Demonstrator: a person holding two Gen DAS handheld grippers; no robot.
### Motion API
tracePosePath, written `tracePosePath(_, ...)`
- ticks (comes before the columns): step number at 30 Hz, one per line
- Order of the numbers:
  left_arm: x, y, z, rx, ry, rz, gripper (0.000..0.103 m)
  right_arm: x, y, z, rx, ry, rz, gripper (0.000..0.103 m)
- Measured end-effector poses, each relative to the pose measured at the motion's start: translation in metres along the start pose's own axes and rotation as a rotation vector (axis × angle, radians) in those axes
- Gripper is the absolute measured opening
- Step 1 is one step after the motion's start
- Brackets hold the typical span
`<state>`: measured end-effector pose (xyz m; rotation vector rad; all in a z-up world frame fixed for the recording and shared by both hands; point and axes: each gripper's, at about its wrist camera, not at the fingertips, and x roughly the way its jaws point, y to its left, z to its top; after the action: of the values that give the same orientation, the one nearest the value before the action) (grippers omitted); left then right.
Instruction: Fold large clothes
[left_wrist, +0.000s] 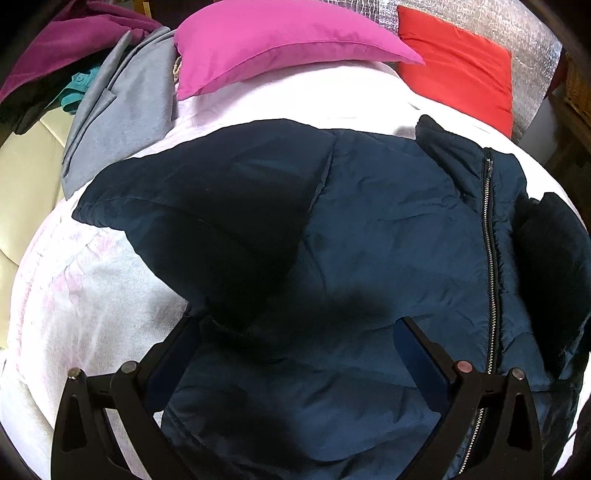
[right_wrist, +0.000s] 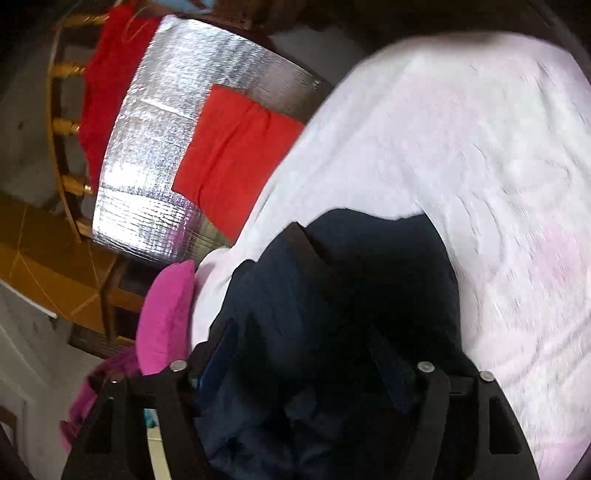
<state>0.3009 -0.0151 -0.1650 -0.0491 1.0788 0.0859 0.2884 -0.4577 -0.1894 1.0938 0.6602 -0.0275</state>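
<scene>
Though rumpled, quilted navy jacket (left_wrist: 369, 221)

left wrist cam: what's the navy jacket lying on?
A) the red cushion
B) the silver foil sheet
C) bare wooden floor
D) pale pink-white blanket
D: the navy jacket is spread on the pale pink-white blanket, which shows around its edges; the red cushion and the silver foil sheet lie beyond it, apart from the jacket.
</scene>
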Motion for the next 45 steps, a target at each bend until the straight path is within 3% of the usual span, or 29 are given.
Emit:
tracePosePath(3,0.001,-0.003,-0.001,0.016,-0.002,0.005,0.103,0.013,0.002,-0.001,-0.034,0.014,-0.022,0.035)
tracePosePath(5,0.000,-0.003,-0.001,0.019,-0.007,0.005,0.103,0.007,0.011,-0.003,-0.093,0.002,-0.023,0.029)
tracePosePath(11,-0.007,0.012,0.002,-0.030,-0.021,-0.003,0.103,-0.022,0.081,-0.040,-0.376,-0.055,0.079,0.026)
tracePosePath(16,-0.011,0.038,0.006,-0.099,-0.027,-0.002,0.103,-0.017,0.144,-0.107,-0.620,0.081,0.245,0.026)
tracePosePath(17,-0.011,0.043,0.006,-0.111,-0.029,-0.001,0.103,-0.012,0.149,-0.119,-0.636,0.132,0.266,0.032)
tracePosePath(18,-0.012,0.050,0.007,-0.127,-0.032,0.001,0.103,-0.005,0.153,-0.130,-0.638,0.207,0.295,0.056)
tracePosePath(20,-0.012,0.063,0.007,-0.158,-0.030,-0.003,0.103,0.008,0.158,-0.139,-0.611,0.290,0.323,0.091)
tracePosePath(23,-0.009,0.071,0.010,-0.193,-0.026,-0.024,0.103,0.007,0.154,-0.135,-0.579,0.275,0.345,0.091)
tracePosePath(29,-0.006,0.070,0.016,-0.213,-0.033,-0.102,0.103,-0.034,0.116,-0.086,-0.479,0.077,0.184,0.089)
tracePosePath(31,-0.003,0.068,0.016,-0.205,-0.028,-0.103,0.103,-0.043,0.098,-0.067,-0.437,0.002,0.085,0.084)
tracePosePath(32,-0.001,0.067,0.016,-0.201,-0.028,-0.089,0.103,-0.040,0.096,-0.059,-0.419,-0.014,0.049,0.075)
tracePosePath(35,0.003,0.065,0.018,-0.209,-0.036,-0.067,0.103,-0.033,0.073,-0.043,-0.368,0.013,-0.052,0.048)
tracePosePath(38,0.003,0.061,0.017,-0.201,-0.069,-0.057,0.103,-0.017,0.051,-0.033,-0.331,0.073,-0.154,0.046)
tracePosePath(40,0.003,0.052,0.017,-0.168,-0.101,-0.047,0.103,0.002,0.032,-0.030,-0.276,0.172,-0.218,0.043)
tracePosePath(42,0.005,0.044,0.016,-0.133,-0.093,-0.014,0.103,0.011,0.016,-0.030,-0.246,0.215,-0.247,0.033)
tracePosePath(45,0.012,0.044,0.019,-0.138,-0.067,-0.015,0.103,0.002,0.022,-0.027,-0.250,0.200,-0.227,0.035)
